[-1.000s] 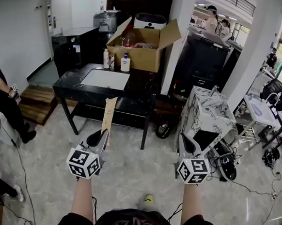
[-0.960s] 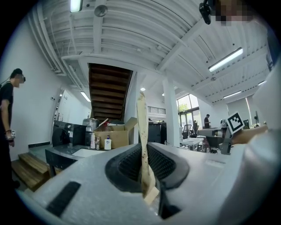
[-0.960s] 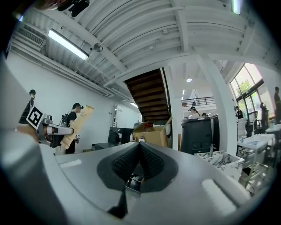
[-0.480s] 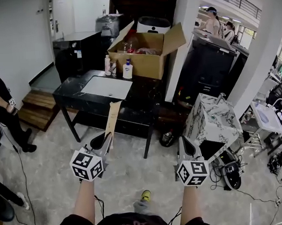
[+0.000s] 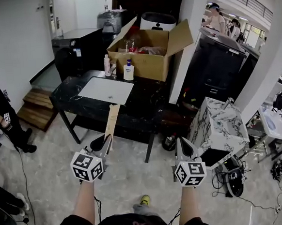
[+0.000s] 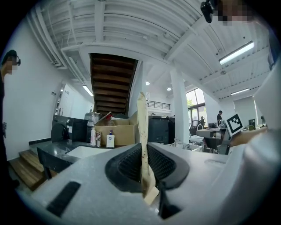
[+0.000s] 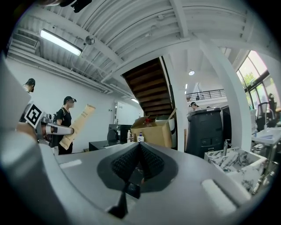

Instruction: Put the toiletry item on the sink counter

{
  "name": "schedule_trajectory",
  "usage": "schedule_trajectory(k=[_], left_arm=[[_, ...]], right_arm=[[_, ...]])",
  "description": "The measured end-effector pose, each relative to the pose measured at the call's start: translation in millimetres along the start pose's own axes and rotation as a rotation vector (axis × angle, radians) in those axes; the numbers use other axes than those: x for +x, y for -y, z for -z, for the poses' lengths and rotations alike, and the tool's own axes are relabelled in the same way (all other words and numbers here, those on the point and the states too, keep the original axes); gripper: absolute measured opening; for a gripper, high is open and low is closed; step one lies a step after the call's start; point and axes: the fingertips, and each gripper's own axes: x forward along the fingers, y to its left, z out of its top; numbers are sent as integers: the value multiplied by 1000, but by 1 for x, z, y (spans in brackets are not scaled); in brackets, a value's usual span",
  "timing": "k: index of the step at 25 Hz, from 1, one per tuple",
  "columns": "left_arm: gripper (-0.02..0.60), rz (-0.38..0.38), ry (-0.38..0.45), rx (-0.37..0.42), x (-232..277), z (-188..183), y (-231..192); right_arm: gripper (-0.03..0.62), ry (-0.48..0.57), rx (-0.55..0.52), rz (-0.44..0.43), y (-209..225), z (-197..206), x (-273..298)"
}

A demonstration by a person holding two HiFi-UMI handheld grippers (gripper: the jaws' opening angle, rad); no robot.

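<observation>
Flat tan packet stands upright, clamped in left gripper.

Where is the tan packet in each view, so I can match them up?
Head view: the packet stands left of centre, rising from the left tongs.
Left gripper view: the packet is dead centre, upright, clamped between the jaws.
Right gripper view: the packet is at far left, tilted.
Shared landmark: the open cardboard box.

Bare floor at frame centre leads to the sink counter; bottles and a cardboard box crowd its far edge.
</observation>
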Motion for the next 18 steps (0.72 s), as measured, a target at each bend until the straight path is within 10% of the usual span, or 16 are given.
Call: schedule_trajectory(k=[18], left_arm=[[37,-69,-23,17,151,-17,-33]], right_arm=[[12,31,7,-76,99,-7,142]])
